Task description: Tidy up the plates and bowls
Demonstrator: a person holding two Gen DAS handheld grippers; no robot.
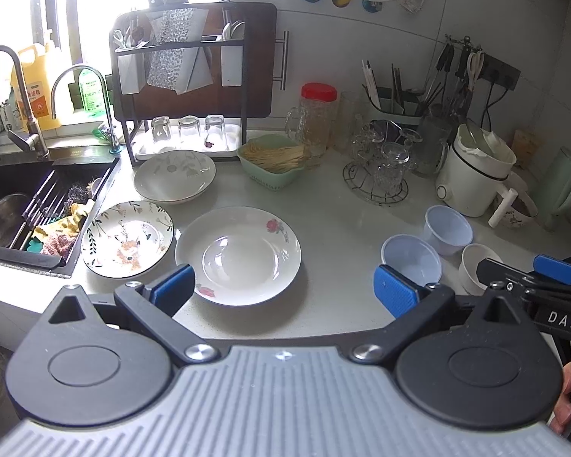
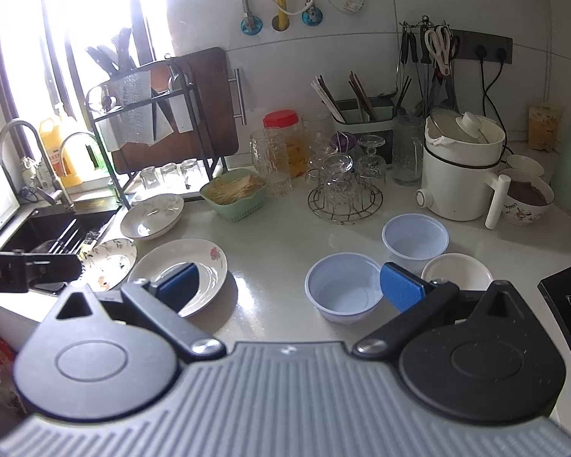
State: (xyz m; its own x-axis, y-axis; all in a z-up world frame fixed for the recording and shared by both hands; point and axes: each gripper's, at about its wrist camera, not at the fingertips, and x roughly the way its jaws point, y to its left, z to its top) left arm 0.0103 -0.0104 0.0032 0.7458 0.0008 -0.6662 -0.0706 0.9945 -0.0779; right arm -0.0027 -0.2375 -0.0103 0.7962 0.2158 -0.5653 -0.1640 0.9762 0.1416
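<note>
No stacking or grouping is evident at this moment; the task appears to be at its start. Three plates lie separately on the white countertop near the black sink: a white deep plate with red rose prints nearest the camera, a shallow plate with a leaf border and an orange animal motif just beside it at the sink edge, and a white deep plate with grey floral print behind them, in front of the black dish rack. Three bowls form a loose cluster well apart from the plates: two translucent pale-blue plastic bowls and a small white ceramic bowl, none nested. The left gripper is held above the counter edge with its blue-padded jaws spread wide and nothing between them; the rose plate lies ahead of its left pad. The right gripper is likewise fully spread and empty, with the nearer blue bowl just ahead of its right pad. Remaining work, as judged: stack the three plates and nest the three bowls. The plates differ in depth, so stacking order will matter.
</note>
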